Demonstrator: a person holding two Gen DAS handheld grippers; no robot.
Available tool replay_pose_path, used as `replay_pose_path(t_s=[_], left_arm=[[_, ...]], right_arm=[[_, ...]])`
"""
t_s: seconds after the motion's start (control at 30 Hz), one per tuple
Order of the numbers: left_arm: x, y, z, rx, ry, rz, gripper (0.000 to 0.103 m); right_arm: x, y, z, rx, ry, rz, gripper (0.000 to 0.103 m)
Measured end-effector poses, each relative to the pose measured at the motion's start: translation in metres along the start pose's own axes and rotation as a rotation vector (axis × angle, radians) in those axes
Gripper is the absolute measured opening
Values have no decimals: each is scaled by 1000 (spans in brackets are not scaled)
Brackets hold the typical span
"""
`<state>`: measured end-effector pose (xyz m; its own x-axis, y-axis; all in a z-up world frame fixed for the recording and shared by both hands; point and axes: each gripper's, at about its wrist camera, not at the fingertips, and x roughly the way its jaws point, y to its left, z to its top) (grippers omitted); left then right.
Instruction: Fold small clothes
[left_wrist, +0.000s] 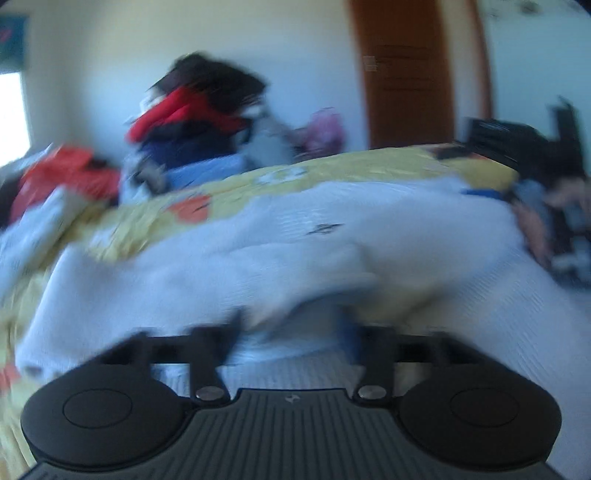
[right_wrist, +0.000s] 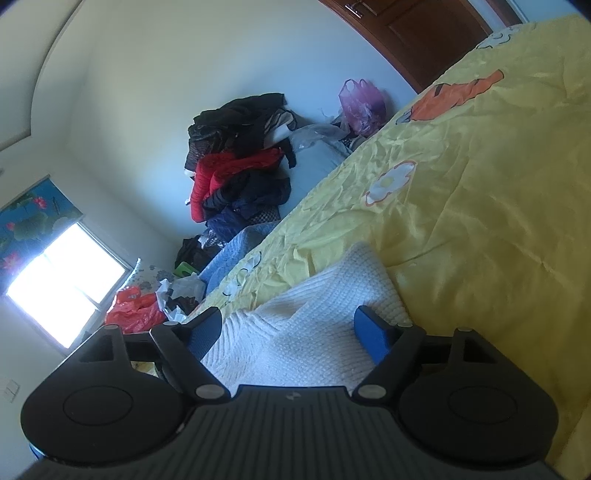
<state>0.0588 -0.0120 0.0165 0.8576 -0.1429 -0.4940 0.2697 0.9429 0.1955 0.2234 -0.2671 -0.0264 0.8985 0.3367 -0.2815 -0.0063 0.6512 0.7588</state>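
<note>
A: On the bed's near edge, over the yellow bedspread (right_wrist: 480, 192), lies the white knit garment (right_wrist: 314, 332). How do you judge it will handle?

B: Soft and light, I think. The textured knit sags and bunches, so it will drape from any held point rather than keep a shape. It looks grippy rather than slippery, and nothing about it seems fragile.

A: What is the right tool (right_wrist: 295, 328) doing?

B: Its jaws stand apart with the knit lying between the 2 blue pads (right_wrist: 373, 336); they do not press on it.

A: And the left tool (left_wrist: 291, 332)?

B: That view is blurred, but its jaws look spread too, over a wide stretch of the same pale cloth (left_wrist: 295, 251). I cannot tell whether any fold sits between them.

A: Where would you take hold?

B: At a hem or corner, pinching 1 layer's edge only. A grab in the middle would likely gather a lump and spoil the fold. With 2 tools, I would take 2 corners of the same edge, so the cloth hangs flat.

A: Any hazards?

B: The bedspread is loose and wrinkled; a deep pinch could catch it along with the knit.
</note>
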Motion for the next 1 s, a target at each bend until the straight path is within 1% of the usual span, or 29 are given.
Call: replay_pose_path(t_s=[0.03, 0.07, 0.1, 0.17, 0.23, 0.27, 0.37, 0.4, 0.43, 0.47, 0.5, 0.53, 0.57, 0.6, 0.63, 0.7, 0.73, 0.77, 0.83, 0.87, 0.93, 1.0], left_arm=[[-8, -2, -2, 14, -27, 14, 87], [-20, -2, -6, 12, -64, 21, 87], [-28, -3, -8, -6, -89, 13, 87], [-39, 7, -14, -107, -104, -1, 87], [-37, 25, -19, -236, -83, -28, 88], [-33, 38, -20, -322, -59, -43, 88], [-17, 83, -35, -630, 1, -52, 89], [-13, 97, -44, -728, 0, -86, 89], [-15, 108, -53, -811, -45, -135, 89], [-17, 114, -60, -877, -78, -168, 89], [-18, 117, -63, -898, -89, -186, 89], [-19, 116, -63, -895, -91, -190, 89], [-20, 114, -62, -883, -87, -183, 90], [-21, 111, -60, -866, -81, -176, 91], [-20, 109, -59, -854, -78, -176, 94], [-17, 108, -56, -849, -80, -185, 95], [-16, 108, -57, -857, -83, -189, 95], [-16, 109, -58, -866, -86, -195, 95], [-16, 110, -61, -873, -90, -198, 95], [-17, 111, -61, -872, -90, -198, 95], [-12, 114, -60, -873, -89, -199, 96], [-10, 116, -60, -876, -91, -203, 96]], right_arm=[[0, -1, 0, 5, 1, 5, 82], [0, -1, 0, 6, 1, 7, 82], [0, -1, 0, 5, 1, 7, 82], [0, 0, 0, 4, 1, 8, 82], [0, 0, 0, 1, 2, 8, 82], [0, 1, 0, -6, 3, 3, 81], [1, 14, -4, -93, 19, -51, 81], [3, 22, -5, -138, 31, -84, 81], [5, 34, -8, -204, 48, -140, 82], [6, 50, -12, -271, 61, -210, 85], [4, 64, -17, -309, 71, -244, 84], [0, 80, -23, -331, 82, -228, 84], [-4, 93, -28, -345, 97, -183, 85], [-7, 105, -34, -350, 129, -129, 89], [-9, 116, -41, -340, 178, -70, 92], [-6, 133, -54, -317, 278, -3, 91], [-2, 139, -61, -310, 329, 8, 90], [5, 143, -68, -299, 383, 10, 85], [18, 147, -79, -269, 451, -2, 81], [25, 148, -84, -254, 480, -7, 80], [36, 149, -94, -233, 523, -17, 80], [37, 157, -104, -267, 514, -33, 81]])
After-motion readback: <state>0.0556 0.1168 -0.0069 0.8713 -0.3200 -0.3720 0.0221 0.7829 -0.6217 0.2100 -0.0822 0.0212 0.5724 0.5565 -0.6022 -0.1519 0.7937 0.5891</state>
